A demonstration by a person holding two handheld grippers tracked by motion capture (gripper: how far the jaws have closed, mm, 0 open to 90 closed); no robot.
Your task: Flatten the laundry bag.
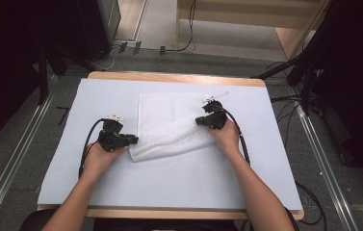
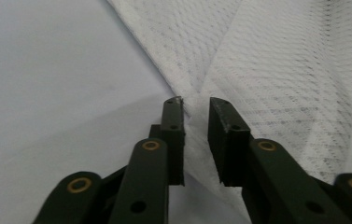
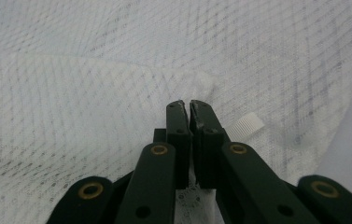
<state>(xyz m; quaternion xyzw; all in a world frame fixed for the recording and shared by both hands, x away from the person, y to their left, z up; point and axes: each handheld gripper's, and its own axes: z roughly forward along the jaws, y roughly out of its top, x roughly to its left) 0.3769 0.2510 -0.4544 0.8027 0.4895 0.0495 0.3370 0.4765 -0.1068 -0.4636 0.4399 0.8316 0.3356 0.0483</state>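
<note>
White mesh cloth [image 1: 169, 127] lies partly folded at centre of a table [image 1: 174, 77] covered w/ a pale sheet [image 1: 169, 183], near edge doubled over into a thick roll that runs from front-left up toward the right. A person, seen from above, works it w/ two handheld tools. Left gripper [image 1: 133, 140], held level just off the cloth's front-left corner, has that corner between its jaws: in the left gripper view [image 2: 195, 109] the jaws stand narrowly apart w/ a ridge of mesh [image 2: 267, 70] rising between them; can't tell if the pads actually press it. Right gripper [image 1: 199, 120] sits at the roll's far-right end, jaws pressed together on a pinch of fabric, w/ mesh [image 3: 94, 70] showing between the pads in the right gripper view [image 3: 187, 105]. Small white ribbed tag [image 3: 247, 125] lies on the cloth just beside the right jaw. Cables [image 1: 86, 144] trail back from both tools along the forearms.
</note>
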